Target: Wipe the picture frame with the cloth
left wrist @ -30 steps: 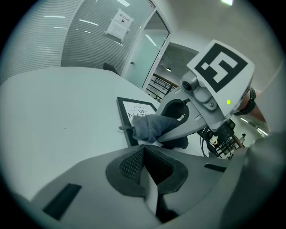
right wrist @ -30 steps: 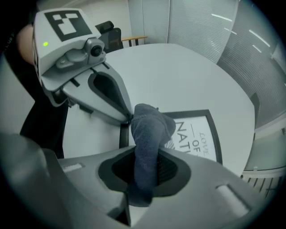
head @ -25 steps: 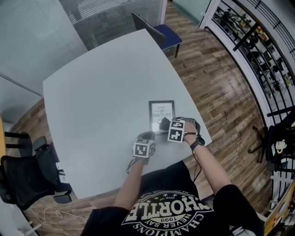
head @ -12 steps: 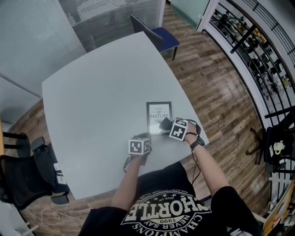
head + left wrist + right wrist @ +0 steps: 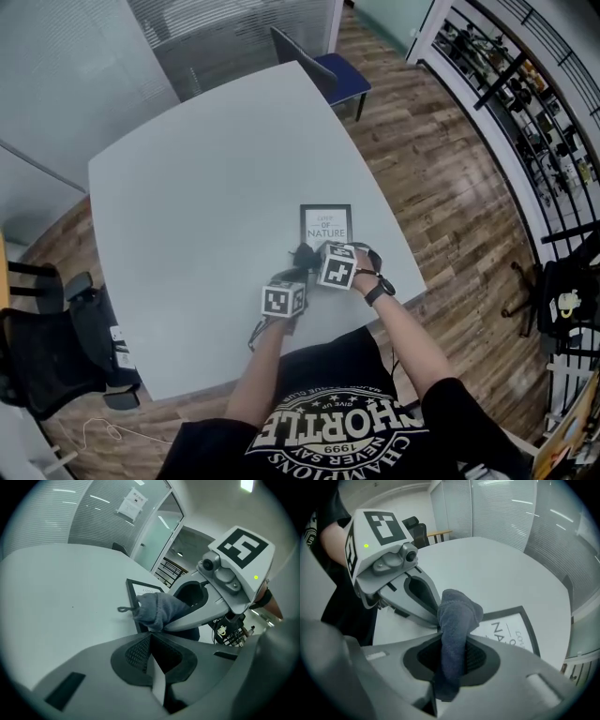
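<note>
Two right gripper jaws are pinching a grey fabric cloth beside a black-rimmed picture frame. Left gripper jaws are pressing together, empty.

Left gripper is sitting with its jaws pressed together, nothing between them. Right gripper is clamping the cloth between its jaws. Both forearms are reaching forward, bare below the sleeves, the grippers lying just beside each other.
</note>
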A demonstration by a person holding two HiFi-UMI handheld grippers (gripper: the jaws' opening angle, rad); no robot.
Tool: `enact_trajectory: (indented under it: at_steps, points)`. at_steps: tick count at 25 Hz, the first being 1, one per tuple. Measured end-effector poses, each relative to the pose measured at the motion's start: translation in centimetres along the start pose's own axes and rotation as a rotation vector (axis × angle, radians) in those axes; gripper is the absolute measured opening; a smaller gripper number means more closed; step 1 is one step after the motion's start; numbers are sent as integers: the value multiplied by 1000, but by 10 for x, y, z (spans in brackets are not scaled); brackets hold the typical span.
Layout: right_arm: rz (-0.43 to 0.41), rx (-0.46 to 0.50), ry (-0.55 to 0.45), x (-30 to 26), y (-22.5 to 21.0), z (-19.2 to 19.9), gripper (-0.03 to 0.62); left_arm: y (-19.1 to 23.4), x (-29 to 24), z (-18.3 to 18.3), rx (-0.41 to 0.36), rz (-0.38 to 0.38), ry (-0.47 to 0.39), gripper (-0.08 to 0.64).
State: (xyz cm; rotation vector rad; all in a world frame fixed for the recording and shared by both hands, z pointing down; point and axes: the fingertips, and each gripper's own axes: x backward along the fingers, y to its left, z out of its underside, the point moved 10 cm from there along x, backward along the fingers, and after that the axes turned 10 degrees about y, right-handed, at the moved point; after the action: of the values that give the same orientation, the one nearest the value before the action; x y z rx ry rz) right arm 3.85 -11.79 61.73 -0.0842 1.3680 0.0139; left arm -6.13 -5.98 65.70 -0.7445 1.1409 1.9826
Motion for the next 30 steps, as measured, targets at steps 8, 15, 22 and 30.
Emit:
enact_trajectory:
  at_steps: [8, 15, 22, 30]
  points:
    - [-41, 32, 16, -12, 1, -5, 67, -1, -4, 2, -42, -4, 0, -6]
    - [19, -39, 135, -2, -5, 48, 67, 2, -2, 0, -42, 0, 12, -7]
    - [66, -158, 123, 10, -2, 88, 74, 0, -2, -1, -54, -4, 10, -6]
    - [105, -425, 12, 14, 6, 116, 75, -1, 3, -2, -55, -32, 12, -6]
